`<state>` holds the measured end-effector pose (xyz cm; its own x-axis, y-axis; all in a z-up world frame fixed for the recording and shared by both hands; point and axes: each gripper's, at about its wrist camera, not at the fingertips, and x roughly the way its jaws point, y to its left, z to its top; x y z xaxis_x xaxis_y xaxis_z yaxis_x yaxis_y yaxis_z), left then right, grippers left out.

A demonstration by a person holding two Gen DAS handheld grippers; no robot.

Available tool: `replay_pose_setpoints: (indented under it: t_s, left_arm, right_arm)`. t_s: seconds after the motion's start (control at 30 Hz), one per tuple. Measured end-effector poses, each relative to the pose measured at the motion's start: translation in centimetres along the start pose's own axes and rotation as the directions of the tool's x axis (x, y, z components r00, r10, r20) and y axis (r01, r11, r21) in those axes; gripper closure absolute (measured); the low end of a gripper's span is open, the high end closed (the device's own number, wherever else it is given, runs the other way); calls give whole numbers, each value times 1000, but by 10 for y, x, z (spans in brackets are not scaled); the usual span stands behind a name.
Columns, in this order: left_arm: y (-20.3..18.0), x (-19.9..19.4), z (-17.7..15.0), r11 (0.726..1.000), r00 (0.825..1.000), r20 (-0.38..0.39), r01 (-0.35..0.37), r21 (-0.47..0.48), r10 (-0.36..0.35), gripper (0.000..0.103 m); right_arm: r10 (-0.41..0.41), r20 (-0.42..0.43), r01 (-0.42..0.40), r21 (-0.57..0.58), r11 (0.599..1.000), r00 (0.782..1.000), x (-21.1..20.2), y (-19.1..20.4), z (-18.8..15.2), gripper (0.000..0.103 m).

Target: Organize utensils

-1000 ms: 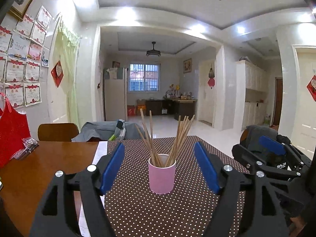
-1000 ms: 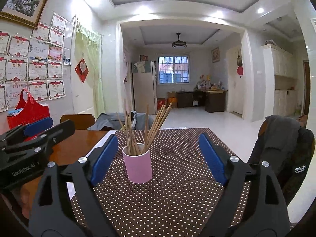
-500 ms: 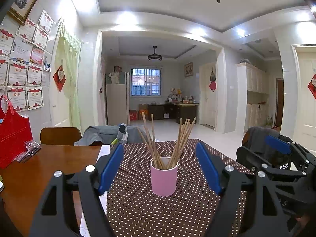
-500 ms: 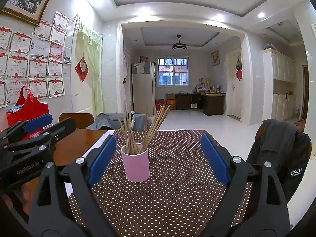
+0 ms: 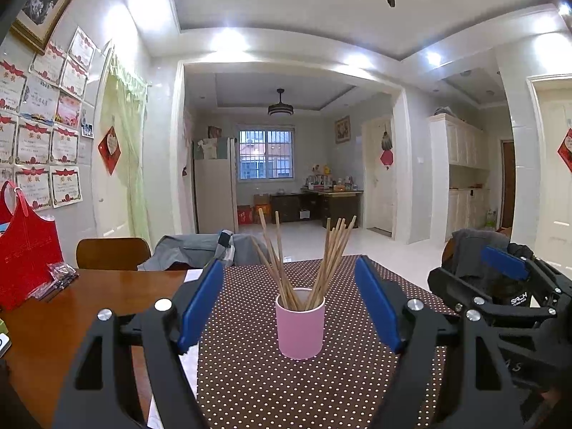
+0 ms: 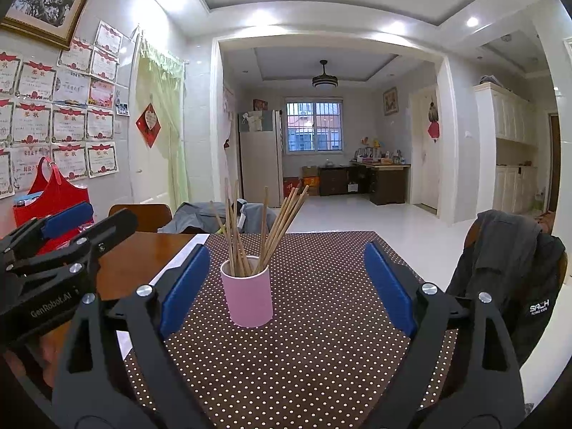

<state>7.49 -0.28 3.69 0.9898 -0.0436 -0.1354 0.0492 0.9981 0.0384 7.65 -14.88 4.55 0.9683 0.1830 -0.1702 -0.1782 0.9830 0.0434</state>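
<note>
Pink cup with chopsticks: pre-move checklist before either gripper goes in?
1. Pink cup upright on the dotted cloth: ok.
2. Chopsticks all in the cup, fanned into two bunches: ok.
3. Left gripper open, empty: ok.
4. Right gripper open, empty: ok.
5. Cup clear of both grippers' pads: ok.
6. Count of chopsticks: cannot tell, they overlap.

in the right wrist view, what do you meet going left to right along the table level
red bag → left gripper → wooden chair → pink cup with chopsticks → jacket on a chair at the far right
</note>
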Motion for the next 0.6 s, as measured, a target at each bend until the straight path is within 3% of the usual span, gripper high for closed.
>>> replay_pose_setpoints:
  t_s: [0.6]
  left_arm:
    - [1, 2, 1, 1000, 1000, -11, 6, -8, -6, 28]
  right_arm:
    - [5, -8, -5, 10, 1000, 1000, 2, 1, -2, 16]
